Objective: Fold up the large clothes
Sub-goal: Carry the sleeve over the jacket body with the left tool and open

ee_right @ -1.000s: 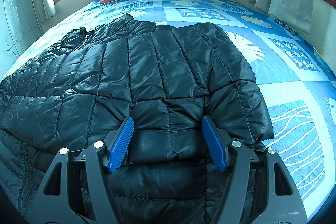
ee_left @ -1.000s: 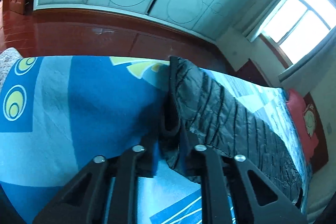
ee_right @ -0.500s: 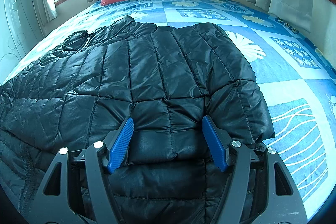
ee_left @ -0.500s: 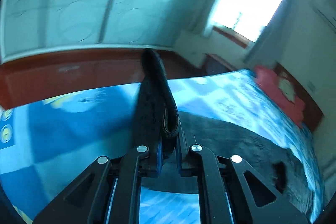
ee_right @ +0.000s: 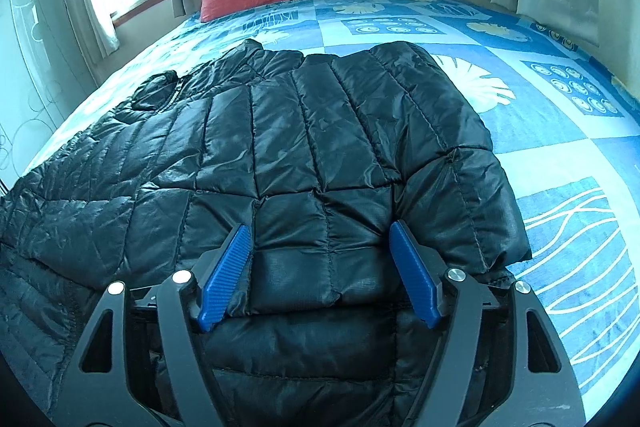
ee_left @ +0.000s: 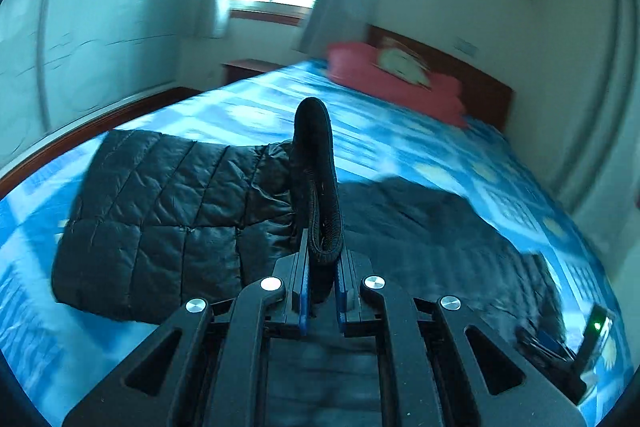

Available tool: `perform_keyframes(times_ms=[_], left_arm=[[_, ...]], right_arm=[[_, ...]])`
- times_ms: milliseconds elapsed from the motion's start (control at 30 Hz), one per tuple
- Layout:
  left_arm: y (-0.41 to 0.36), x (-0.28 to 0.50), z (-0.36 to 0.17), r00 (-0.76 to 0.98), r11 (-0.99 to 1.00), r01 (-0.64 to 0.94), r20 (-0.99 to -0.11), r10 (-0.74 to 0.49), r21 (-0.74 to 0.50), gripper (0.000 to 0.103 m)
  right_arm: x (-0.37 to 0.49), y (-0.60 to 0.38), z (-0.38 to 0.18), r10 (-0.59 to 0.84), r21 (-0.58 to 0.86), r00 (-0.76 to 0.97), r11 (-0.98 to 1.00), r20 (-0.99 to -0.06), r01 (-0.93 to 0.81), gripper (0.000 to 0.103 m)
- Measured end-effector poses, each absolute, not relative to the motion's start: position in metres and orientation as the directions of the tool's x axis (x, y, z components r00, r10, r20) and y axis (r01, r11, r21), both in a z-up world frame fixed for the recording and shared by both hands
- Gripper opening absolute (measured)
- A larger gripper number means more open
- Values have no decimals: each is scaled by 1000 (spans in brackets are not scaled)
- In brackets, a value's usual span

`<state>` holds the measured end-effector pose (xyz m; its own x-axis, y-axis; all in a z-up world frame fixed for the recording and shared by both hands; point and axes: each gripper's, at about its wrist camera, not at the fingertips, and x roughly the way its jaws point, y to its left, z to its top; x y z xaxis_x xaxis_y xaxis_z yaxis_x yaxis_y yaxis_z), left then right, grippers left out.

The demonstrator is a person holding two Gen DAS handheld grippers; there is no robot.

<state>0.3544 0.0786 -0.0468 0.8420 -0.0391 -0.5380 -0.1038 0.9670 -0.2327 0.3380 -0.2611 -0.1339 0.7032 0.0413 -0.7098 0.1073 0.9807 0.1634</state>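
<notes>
The black quilted jacket (ee_right: 304,155) is spread on the bed (ee_right: 560,163), its knit cuff (ee_left: 318,195) being pinched between the left gripper (ee_left: 321,301) jaws, while the right gripper (ee_right: 320,271) jaws are held wide apart over it.

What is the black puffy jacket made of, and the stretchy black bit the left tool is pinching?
The jacket looks like thin, shiny nylon-type fabric with soft filling: it gleams, crinkles and bulges between stitched squares. The cuff in the left tool looks like matte ribbed knit, probably elastic.
</notes>
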Motion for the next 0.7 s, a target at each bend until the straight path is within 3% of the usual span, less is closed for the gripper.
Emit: perform_keyframes(times_ms=[333,700], left_arm=[[-55,361,-104,756,990,61,-642,-128,-124,10],[-82,356,-137,717,996,85,-692,-86,-35,10]], right_arm=[[336,-264,-134,67,196,713,975,-698,101,73],[334,-266,-135,83,215,718,972,-691,95,74]])
